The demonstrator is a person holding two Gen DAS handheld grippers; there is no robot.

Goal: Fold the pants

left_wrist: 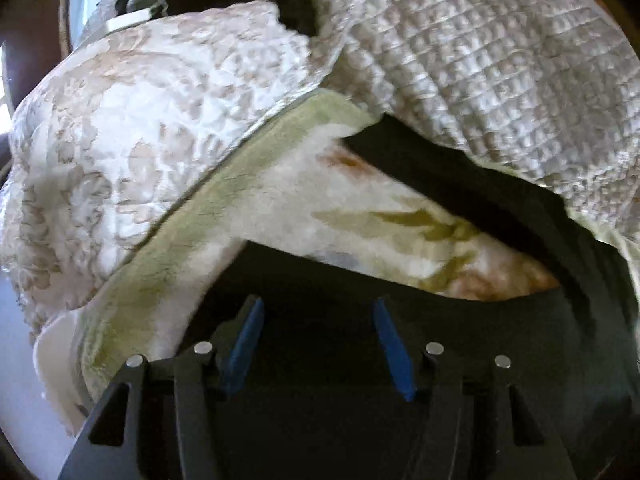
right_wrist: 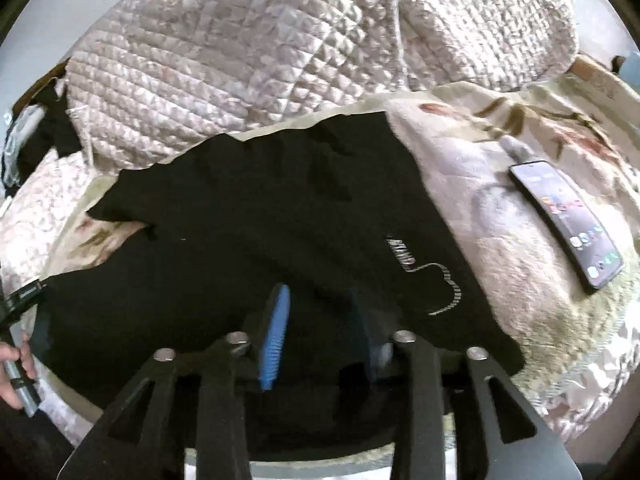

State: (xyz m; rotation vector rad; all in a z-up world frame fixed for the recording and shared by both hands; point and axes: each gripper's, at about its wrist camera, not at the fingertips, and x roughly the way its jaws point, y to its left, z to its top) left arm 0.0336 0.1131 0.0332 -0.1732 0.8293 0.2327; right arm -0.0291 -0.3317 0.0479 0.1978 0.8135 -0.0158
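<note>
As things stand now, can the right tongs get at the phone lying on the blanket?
Probably yes. The phone lies uncovered on the floral blanket, beside the black pants, with nothing on top. The right tongs are open over the pants and would need to shift right.

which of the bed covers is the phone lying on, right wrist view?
The floral fleece blanket, the one also under the black pants. The phone lies right of the pants; the waffle-quilted cover is bunched up behind.

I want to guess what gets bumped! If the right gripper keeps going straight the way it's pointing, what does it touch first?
Probably the black pants. The right gripper is open just above them, and the dark cloth fills the path ahead. The quilted blanket lies beyond. Depth is hard to judge.
</note>
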